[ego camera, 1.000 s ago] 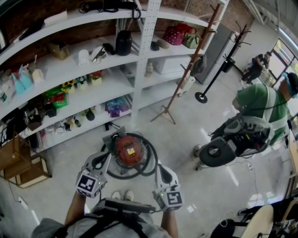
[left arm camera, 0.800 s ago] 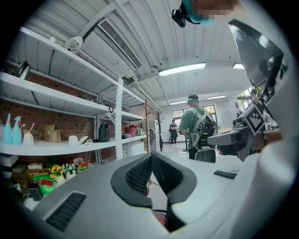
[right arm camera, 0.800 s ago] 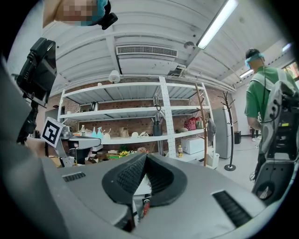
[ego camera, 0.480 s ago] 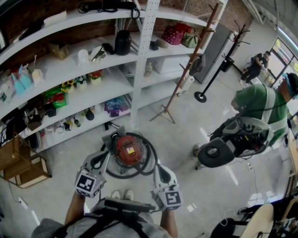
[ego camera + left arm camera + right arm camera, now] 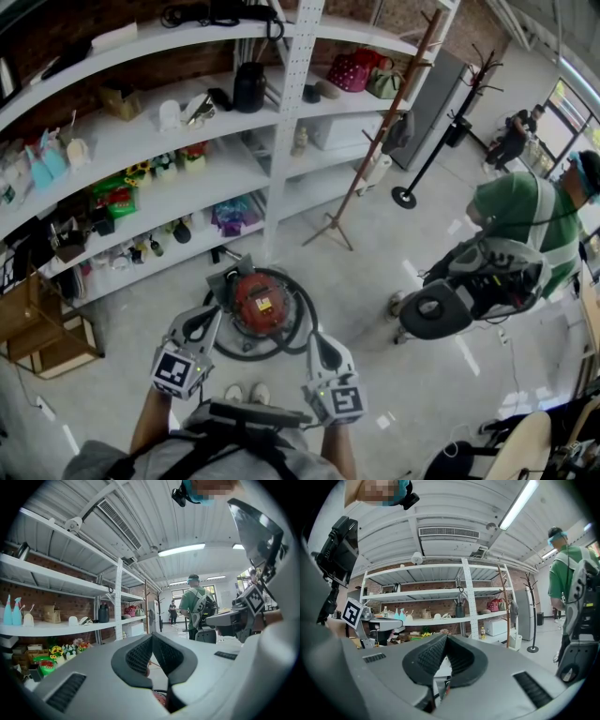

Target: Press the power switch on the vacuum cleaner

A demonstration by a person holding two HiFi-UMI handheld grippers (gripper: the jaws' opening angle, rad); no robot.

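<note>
little has changed over the last second. the right tongs (image 5: 315, 341) have been drawn slightly toward the lower left of the head view, the left tongs (image 5: 207, 317) have been kept in place, and the vacuum cleaner (image 5: 257, 302) has not been shifted. it stands on the floor (image 5: 375, 272) at lower centre of the frame, red-topped and ringed by its black hose (image 5: 298, 328), in front of the shelf (image 5: 141, 150). the left tongs are held at its left edge and the right tongs just off its lower right, over the hose; contact with the machine cannot be confirmed. both tongs are clenched with nothing between them, as shown in each gripper view. the power switch itself cannot be made out. so small a shift is judged to settle nothing: the scene fits a switch already pressed as well as one yet to be pressed.
</note>
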